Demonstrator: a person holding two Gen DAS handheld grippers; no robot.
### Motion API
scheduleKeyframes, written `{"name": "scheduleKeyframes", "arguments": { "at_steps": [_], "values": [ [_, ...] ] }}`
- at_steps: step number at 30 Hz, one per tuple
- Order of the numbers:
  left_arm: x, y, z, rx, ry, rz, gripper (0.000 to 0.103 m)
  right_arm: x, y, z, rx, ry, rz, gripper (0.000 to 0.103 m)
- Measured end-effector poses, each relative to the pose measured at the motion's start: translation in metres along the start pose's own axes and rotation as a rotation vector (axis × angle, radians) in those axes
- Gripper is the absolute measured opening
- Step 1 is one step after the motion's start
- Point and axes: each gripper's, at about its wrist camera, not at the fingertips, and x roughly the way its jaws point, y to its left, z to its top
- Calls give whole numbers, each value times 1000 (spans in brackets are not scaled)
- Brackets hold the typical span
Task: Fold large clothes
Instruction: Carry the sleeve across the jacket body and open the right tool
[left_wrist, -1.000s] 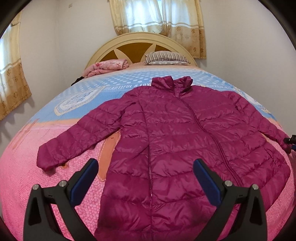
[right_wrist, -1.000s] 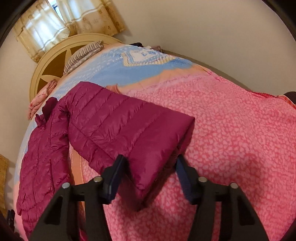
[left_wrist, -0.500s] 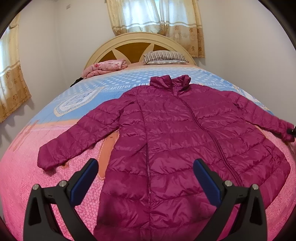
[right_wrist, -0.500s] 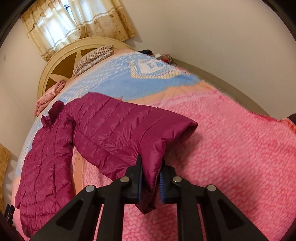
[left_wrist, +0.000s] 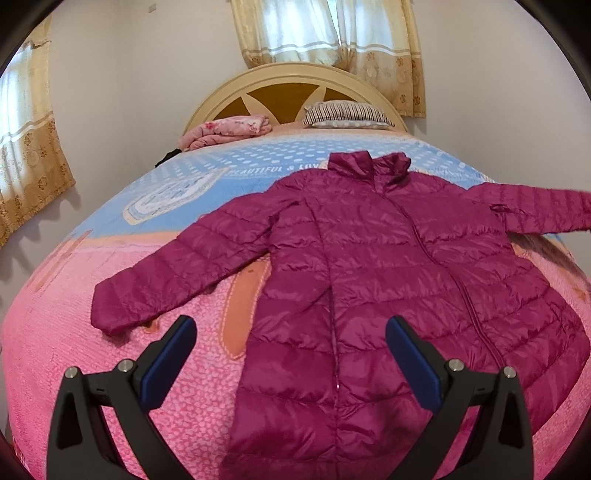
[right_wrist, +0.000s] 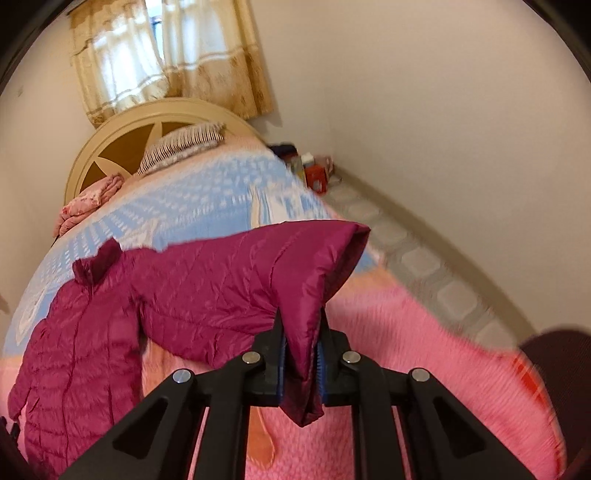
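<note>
Lifted since before, jacket (left_wrist: 369, 295) sleeve (right_wrist: 258, 291) stretches sideways; collar points toward headboard (left_wrist: 288, 88).

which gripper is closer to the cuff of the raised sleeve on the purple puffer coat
Right. The right gripper is clamped on that cuff; the left gripper hangs open over the magenta quilted coat's hem, well away.

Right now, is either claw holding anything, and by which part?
The right claw pinches the jacket's sleeve near the cuff; the left claw is open, holding nothing.
</note>
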Motion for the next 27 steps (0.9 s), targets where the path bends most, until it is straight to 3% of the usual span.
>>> {"name": "scheduleKeyframes", "arguments": {
  "at_steps": [4,12,27],
  "values": [
    [-5,9,3,-19,-10,-4,103,-20,23,26,-75,-66,-13,11],
    [-17,12,4,-31,-30,-20,103,-54,91,46,-239,-179,10,11],
    [-17,33,-1,-64,-23,-12,103,-93,225,11,-561,-296,113,11]
  ]
}}
